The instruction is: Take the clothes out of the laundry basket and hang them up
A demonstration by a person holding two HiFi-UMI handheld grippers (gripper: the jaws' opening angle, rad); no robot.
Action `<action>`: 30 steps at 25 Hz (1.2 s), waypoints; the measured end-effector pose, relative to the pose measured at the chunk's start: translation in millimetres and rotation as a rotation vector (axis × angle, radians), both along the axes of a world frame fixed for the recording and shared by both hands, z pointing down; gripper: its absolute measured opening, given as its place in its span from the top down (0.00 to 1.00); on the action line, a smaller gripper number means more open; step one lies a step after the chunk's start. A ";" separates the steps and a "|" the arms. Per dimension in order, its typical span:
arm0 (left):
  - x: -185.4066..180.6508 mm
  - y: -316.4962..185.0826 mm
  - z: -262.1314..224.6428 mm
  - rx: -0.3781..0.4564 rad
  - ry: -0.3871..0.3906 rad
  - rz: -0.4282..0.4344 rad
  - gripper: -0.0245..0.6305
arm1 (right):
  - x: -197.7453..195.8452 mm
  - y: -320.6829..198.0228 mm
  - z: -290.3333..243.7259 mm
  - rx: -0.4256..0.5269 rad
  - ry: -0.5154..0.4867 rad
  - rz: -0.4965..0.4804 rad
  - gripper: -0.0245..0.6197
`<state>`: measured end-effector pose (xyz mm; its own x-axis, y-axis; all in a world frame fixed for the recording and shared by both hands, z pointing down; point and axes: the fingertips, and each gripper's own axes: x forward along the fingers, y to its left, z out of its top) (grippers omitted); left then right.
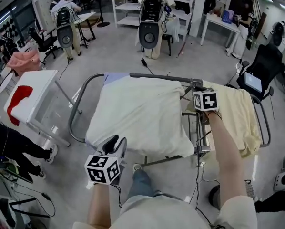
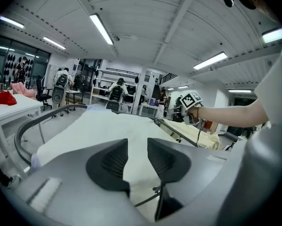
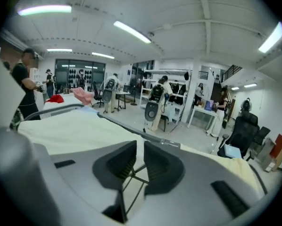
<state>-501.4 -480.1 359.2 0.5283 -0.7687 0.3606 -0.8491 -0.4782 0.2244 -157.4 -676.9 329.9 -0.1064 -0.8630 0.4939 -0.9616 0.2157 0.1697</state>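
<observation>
A white cloth (image 1: 137,113) lies spread over the metal drying rack (image 1: 152,76), and a pale yellow cloth (image 1: 238,118) hangs over the rack's right half. My left gripper (image 1: 115,144) hovers at the white cloth's near edge; in the left gripper view (image 2: 137,157) its jaws stand apart with nothing between them, the cloth (image 2: 98,126) beyond. My right gripper (image 1: 196,86) is over the rack's bar between the two cloths. In the right gripper view (image 3: 140,161) a narrow gap shows only rack wires below, with nothing held. No laundry basket is in view.
A white table (image 1: 37,94) with a red cloth (image 1: 18,99) stands at the left, a pink cloth (image 1: 24,61) behind it. A black office chair (image 1: 264,66) is at the right. People with backpack rigs (image 1: 151,27) stand farther off. A person's dark-clothed arm (image 1: 14,144) shows at the left edge.
</observation>
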 end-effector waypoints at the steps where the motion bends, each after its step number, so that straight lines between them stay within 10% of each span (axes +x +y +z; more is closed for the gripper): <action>1: 6.7 10.0 -0.4 0.006 0.002 0.002 0.78 | -4.6 19.1 -6.2 0.030 -0.009 -0.024 0.89; 13: 72.9 106.5 9.5 -0.028 0.103 0.077 0.94 | -66.6 265.2 -15.1 0.194 -0.201 -0.197 0.96; 30: 61.8 283.4 46.4 0.048 0.001 0.219 0.94 | -128.6 523.4 32.0 0.257 -0.260 -0.016 0.96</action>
